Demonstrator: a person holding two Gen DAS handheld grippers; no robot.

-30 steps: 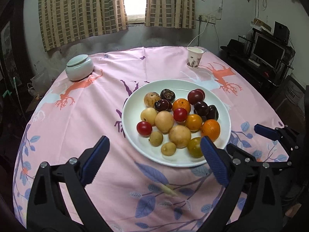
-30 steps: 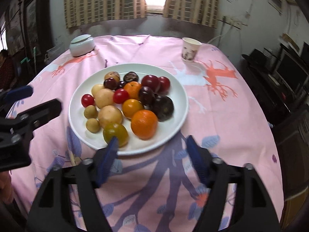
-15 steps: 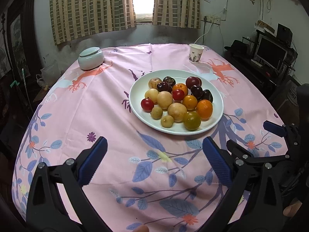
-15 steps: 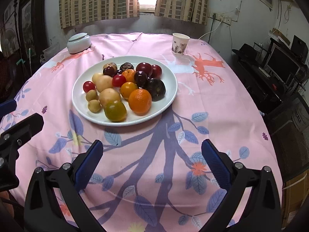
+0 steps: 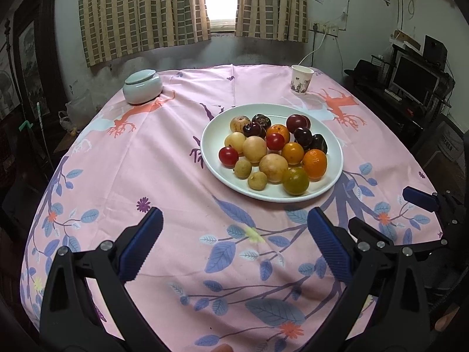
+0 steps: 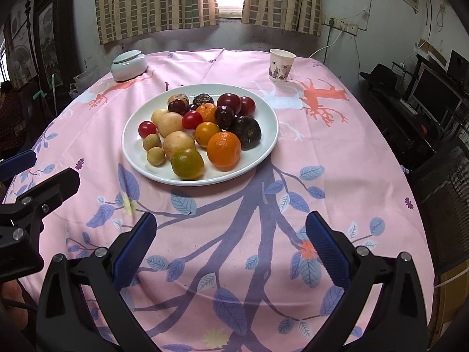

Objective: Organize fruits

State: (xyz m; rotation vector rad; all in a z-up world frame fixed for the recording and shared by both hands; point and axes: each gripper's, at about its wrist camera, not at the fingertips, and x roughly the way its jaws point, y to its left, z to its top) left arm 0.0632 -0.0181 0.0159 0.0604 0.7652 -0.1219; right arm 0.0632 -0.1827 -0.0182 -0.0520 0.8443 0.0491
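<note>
Pink floral tablecloth (image 5: pixel 164 158) carried our round white ceramic plate (image 5: pixel 334 143), every mixed fruit (image 6: pixel 202 129) heaped on it. We held the left gripper (image 5: pixel 234 246) and right gripper (image 6: pixel 231 243) wide, empty, at six o'clock. Sorted already or awaiting sorting, we couldn't judge.

Clearance: open cloth in front, fruit packed close on the plate.
Bare tabletop (image 6: pixel 234 234) lies between both hand-held grippers and the white plate (image 6: pixel 265 146). Fruits on the plate touch one another, leaving gaps only along the rim. The lidded jar (image 6: pixel 129 66) and paper cup (image 6: pixel 281 66) stand well apart at the far edge.
</note>
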